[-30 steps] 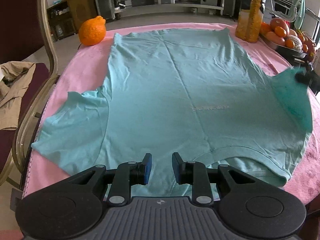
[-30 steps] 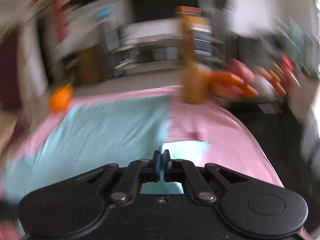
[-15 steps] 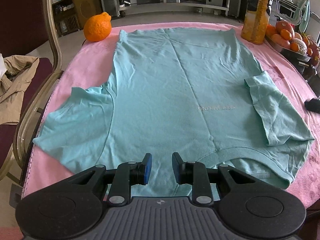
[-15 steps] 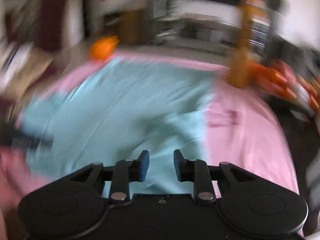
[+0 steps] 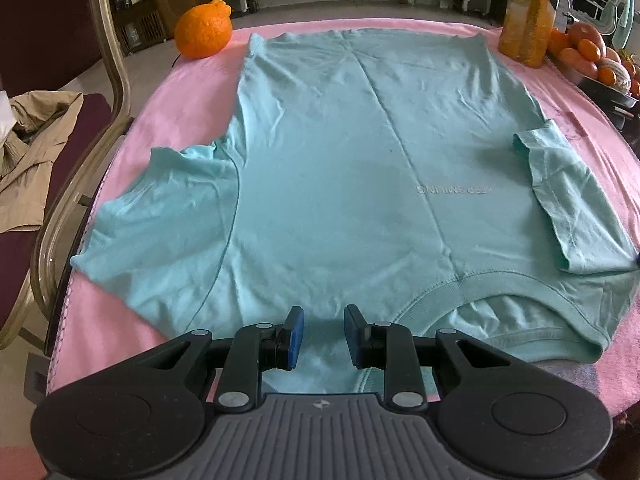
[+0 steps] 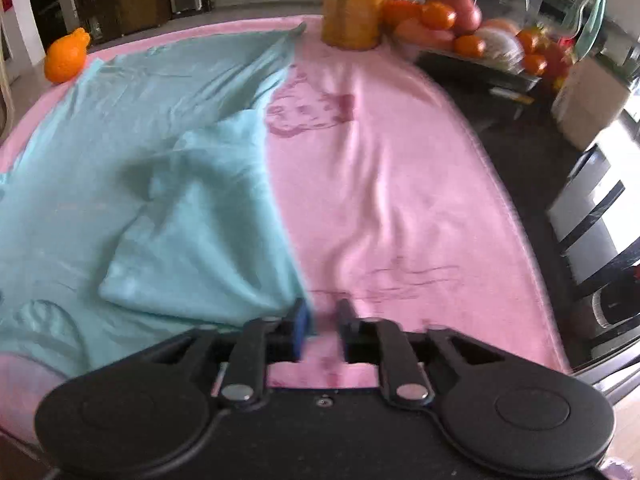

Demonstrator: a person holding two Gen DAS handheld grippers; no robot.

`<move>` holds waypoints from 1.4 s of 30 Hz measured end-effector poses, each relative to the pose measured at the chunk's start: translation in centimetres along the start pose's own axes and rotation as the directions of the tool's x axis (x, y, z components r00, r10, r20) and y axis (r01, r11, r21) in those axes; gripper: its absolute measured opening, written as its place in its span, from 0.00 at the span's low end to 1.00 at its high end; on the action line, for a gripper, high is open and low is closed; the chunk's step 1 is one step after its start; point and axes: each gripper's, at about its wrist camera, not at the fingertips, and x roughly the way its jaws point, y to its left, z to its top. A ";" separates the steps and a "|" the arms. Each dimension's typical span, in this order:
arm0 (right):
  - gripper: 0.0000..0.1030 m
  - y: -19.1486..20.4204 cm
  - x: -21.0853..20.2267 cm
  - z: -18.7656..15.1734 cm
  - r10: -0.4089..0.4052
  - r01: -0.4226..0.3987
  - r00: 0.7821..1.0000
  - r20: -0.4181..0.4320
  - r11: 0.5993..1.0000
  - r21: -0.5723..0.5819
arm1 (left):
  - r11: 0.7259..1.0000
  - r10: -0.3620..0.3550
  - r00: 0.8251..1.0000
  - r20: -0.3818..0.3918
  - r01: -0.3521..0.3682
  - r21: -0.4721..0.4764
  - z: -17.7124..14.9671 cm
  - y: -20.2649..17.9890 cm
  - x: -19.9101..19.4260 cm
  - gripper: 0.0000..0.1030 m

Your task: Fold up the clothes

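A light teal T-shirt (image 5: 340, 168) lies flat on a pink cloth (image 5: 176, 104), collar toward me. Its right sleeve (image 5: 568, 196) is folded inward onto the body; the left sleeve (image 5: 160, 216) lies spread out. My left gripper (image 5: 320, 336) is open and empty, hovering over the shoulder seam near the collar. In the right wrist view the shirt (image 6: 140, 168) fills the left half with the folded sleeve (image 6: 208, 248) near. My right gripper (image 6: 320, 324) is open and empty above the pink cloth (image 6: 392, 184), just right of the sleeve's edge.
An orange (image 5: 204, 30) sits at the far left corner. A tall yellow bottle (image 5: 528, 12) and a fruit tray (image 5: 592, 60) stand at the far right. A chair (image 5: 60, 160) with a beige garment stands left of the table. The table edge (image 6: 520, 224) drops off right.
My right gripper opened and let go of the right sleeve, which now lies folded on the shirt. It has drawn back to the right. My left gripper rose slightly, staying open.
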 end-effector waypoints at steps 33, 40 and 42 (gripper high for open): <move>0.06 2.5 6.5 8.5 0.340 -0.354 0.935 0.102 0.872 0.338 | 1.000 0.002 1.000 0.003 -0.002 0.001 1.7 0.6 0.8 0.25; 0.10 3.2 1.7 5.5 0.310 -0.288 0.950 -0.044 0.920 0.264 | 0.998 -0.059 0.998 -0.008 0.059 0.033 -0.3 -0.3 -1.1 0.24; 0.11 3.9 1.3 4.4 0.307 -0.286 0.949 -0.071 0.934 0.217 | 0.995 -0.085 0.996 -0.036 0.086 0.044 -1.0 -0.7 -1.1 0.24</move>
